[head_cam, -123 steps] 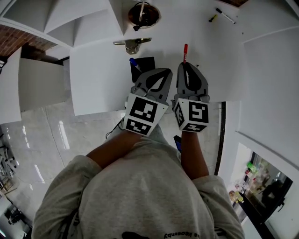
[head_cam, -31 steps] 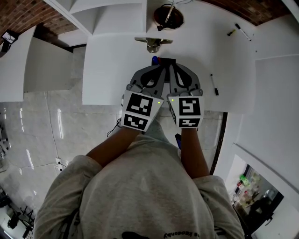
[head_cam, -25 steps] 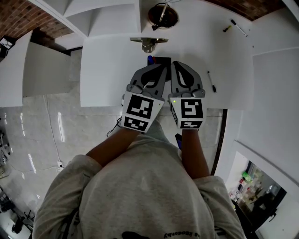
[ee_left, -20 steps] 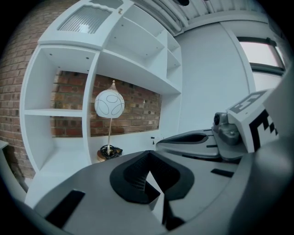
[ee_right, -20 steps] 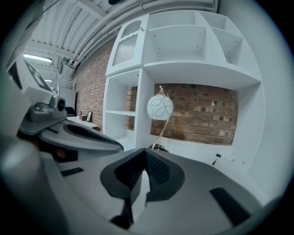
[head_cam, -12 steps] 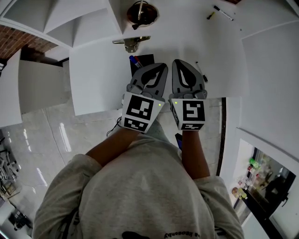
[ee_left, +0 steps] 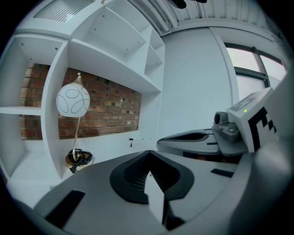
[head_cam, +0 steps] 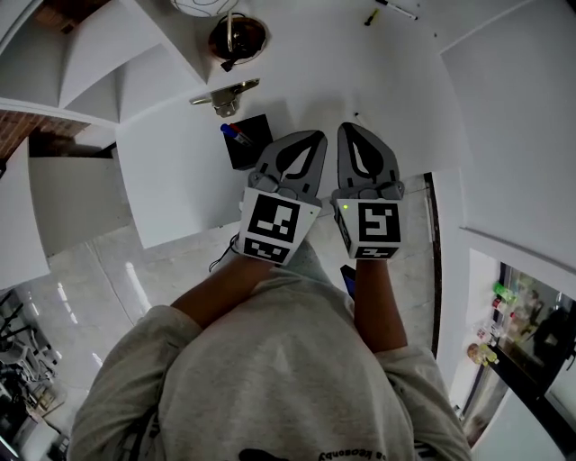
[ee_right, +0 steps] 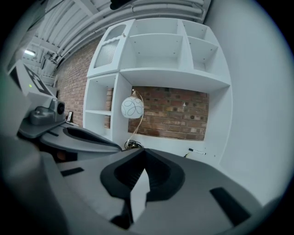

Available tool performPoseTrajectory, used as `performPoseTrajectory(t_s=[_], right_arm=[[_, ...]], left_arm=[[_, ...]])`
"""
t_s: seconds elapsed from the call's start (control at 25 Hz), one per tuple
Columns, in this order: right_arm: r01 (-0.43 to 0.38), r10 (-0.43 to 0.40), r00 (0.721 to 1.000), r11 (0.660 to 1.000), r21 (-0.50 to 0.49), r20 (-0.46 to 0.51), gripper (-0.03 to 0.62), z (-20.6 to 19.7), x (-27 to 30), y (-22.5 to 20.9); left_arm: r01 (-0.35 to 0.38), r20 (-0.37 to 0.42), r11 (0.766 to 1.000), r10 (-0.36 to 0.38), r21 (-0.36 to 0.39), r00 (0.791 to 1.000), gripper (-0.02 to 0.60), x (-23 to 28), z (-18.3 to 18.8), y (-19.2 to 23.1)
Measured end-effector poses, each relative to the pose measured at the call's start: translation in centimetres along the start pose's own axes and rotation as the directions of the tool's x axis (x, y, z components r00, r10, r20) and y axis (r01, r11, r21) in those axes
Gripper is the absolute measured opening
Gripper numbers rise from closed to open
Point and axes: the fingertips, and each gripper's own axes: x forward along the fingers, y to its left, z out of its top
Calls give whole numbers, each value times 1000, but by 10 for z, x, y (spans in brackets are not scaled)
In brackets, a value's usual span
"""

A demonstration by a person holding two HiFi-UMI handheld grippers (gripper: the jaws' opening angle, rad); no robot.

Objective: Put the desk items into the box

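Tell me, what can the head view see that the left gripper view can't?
Only the head view shows the black box with a blue pen, the person's grey shirt and the shiny floor. Only the left gripper view shows the window. Both show the white desk, the lamp base and the right gripper, which is shut.

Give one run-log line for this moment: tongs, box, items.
left tongs: shut, empty | right tongs: shut, empty | black box: blue pen inside | marker: outside box
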Motion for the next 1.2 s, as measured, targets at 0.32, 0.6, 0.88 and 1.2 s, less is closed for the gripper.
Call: performPoseTrajectory(t_s=[0.32,0.6,0.88,1.2], right_arm=[[66,-65,997,997,29,-39,15,-23,-7,-29],[83,-82,994,997,1,-67,15,-38,-5,-49],[81,-79,990,997,13,-118,15,-65,0,-68],[43,-39,979,999,13,-202,17,-102,17,-84]], left_arm=[[49,-25,999,-49,-1,998,5,21,-13,-16],[84,-30,996,-84,8,996,5,46,-18,-26],[110,-51,994,-109,9,993,5,69,-29,-36],[123,-94,992,-122,8,988,5,96,-49,-38]])
